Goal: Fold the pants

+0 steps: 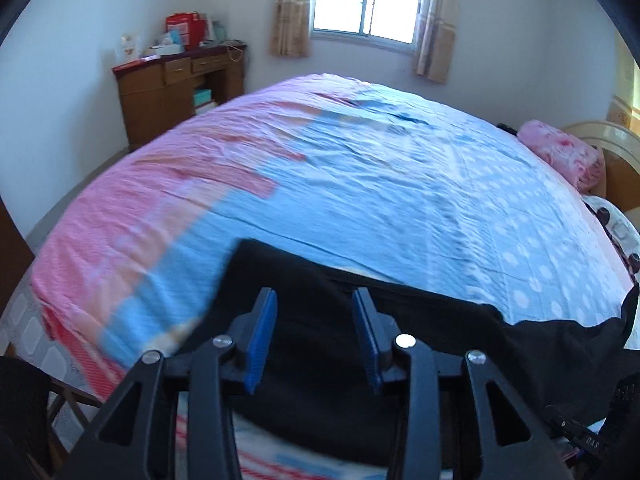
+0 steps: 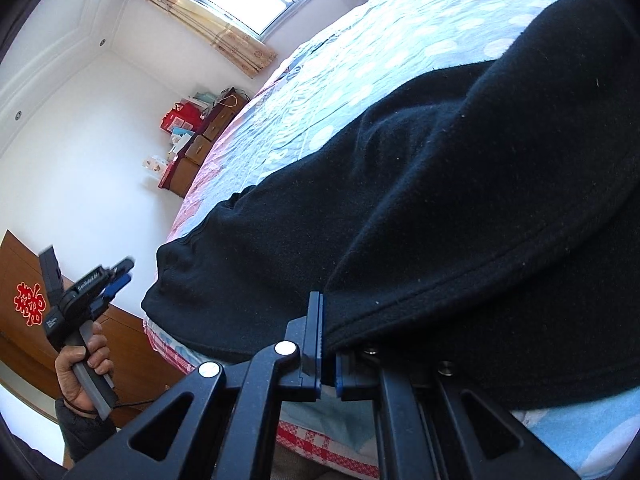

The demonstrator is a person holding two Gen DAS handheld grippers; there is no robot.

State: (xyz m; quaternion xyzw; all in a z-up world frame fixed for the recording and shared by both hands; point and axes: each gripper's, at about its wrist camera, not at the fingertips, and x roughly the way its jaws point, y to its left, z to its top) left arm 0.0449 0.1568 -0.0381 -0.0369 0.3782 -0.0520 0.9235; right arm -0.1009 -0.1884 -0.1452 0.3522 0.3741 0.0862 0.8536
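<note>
Right gripper (image 2: 325,354) pinching the hem of the black pants (image 2: 460,208), left gripper (image 1: 315,338) spread, empty. Thick floppy fleece imo, so grab by seams/edges.

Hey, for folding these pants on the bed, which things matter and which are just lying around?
For the job:
- black pants
- right tongs, clamped on the pants' edge
- left tongs, open, nothing gripped
- bed

Lying about:
- pink pillow
- wooden desk
- red bag
</note>
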